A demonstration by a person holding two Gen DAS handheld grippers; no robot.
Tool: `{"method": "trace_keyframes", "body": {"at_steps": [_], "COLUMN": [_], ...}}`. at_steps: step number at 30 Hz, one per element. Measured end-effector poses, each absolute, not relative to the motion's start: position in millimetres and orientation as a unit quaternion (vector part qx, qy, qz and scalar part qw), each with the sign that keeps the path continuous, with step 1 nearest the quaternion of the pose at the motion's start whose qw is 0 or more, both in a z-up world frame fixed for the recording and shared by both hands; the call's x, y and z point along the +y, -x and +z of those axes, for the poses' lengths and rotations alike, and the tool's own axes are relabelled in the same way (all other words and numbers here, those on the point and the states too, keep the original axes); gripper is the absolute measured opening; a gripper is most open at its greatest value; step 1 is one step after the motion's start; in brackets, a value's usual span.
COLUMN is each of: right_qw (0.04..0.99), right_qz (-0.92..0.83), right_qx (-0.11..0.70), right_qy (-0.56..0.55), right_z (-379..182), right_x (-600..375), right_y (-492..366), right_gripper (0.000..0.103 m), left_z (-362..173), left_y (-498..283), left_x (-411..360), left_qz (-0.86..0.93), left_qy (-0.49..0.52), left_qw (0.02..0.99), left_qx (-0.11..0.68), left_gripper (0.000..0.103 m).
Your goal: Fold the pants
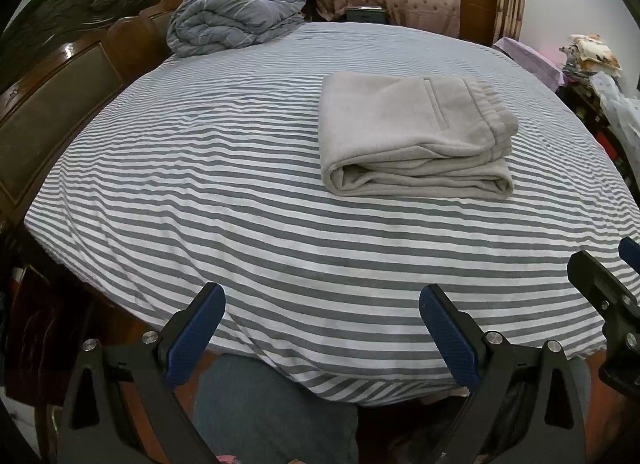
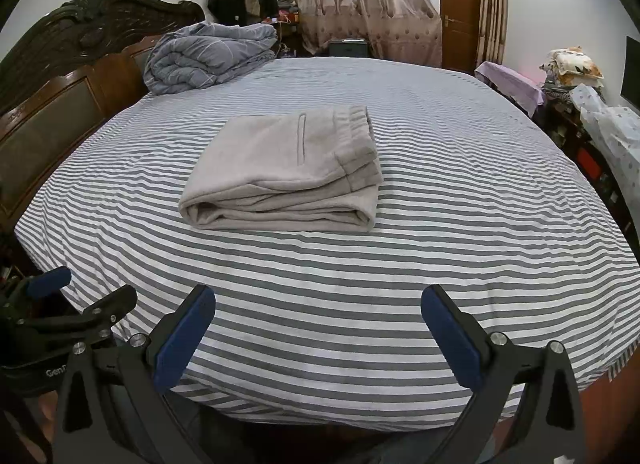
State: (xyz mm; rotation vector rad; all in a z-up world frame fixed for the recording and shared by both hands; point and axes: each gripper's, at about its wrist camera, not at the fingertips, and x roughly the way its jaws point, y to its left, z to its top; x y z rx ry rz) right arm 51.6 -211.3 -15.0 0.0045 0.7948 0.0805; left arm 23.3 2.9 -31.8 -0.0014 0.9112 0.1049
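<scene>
The light grey pants (image 1: 412,136) lie folded into a compact rectangle on the striped bed sheet (image 1: 240,184), waistband to the right, fold layers facing me. They also show in the right wrist view (image 2: 288,176), near the middle of the bed. My left gripper (image 1: 322,304) is open and empty, held back over the near edge of the bed, well short of the pants. My right gripper (image 2: 318,304) is open and empty too, at the same near edge. The right gripper's body shows at the right edge of the left wrist view (image 1: 608,304).
A rolled grey quilt (image 2: 208,56) lies at the far left corner by the dark wooden headboard (image 2: 60,76). Curtains (image 2: 360,4) and a door (image 2: 460,12) stand behind the bed. Piled cloth and bags (image 2: 580,96) sit to the right. The person's leg (image 1: 272,412) is below the bed edge.
</scene>
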Motion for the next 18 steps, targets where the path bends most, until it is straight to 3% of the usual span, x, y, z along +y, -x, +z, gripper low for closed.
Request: {"method": "trace_keyframes", "body": {"at_steps": [18], "right_qw": [0.918], "right_qz": [0.041], "right_qx": [0.395], "right_qy": [-0.002], "right_z": [-22.3], "right_x": [-206.9], "right_y": [-48.4], "right_gripper": [0.102], "left_z": [-37.0], "left_y": [-20.3], "left_x": [1.5], "left_qz": [0.059], "left_qy": [-0.010], "left_qw": [0.897], "left_qx": [0.438], "left_gripper": [0.097]}}
